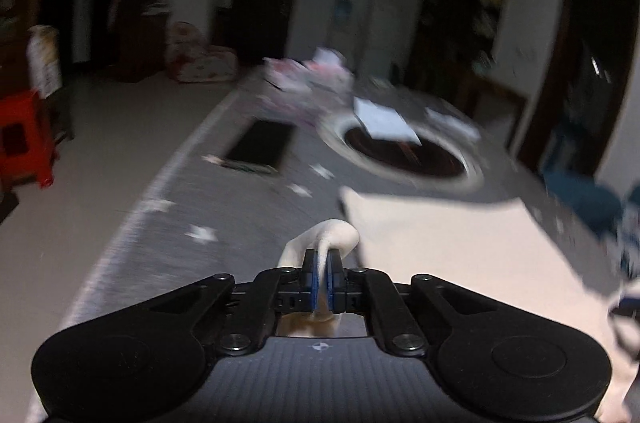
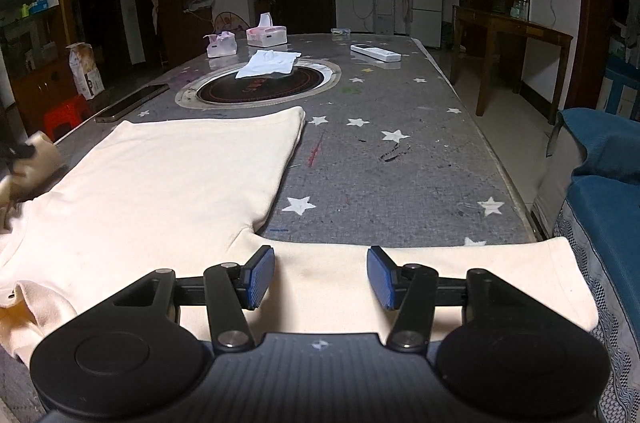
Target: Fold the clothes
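Left gripper (image 1: 320, 279): fingers pinched together on a bunched fold of the cream shirt (image 2: 180, 175), likely its left sleeve. Right gripper (image 2: 320, 275): fingers apart, poised over the right sleeve (image 2: 480, 279), nothing clamped. Shirt lies spread flat on the starred table (image 2: 380, 175), near edge, short of the round dark inset (image 2: 260, 85). Folding looks barely begun: body unfolded, both sleeves still out. Left view badly blurred; collar cut off, and the white cloth (image 2: 270, 63) beyond the shirt is unclear.
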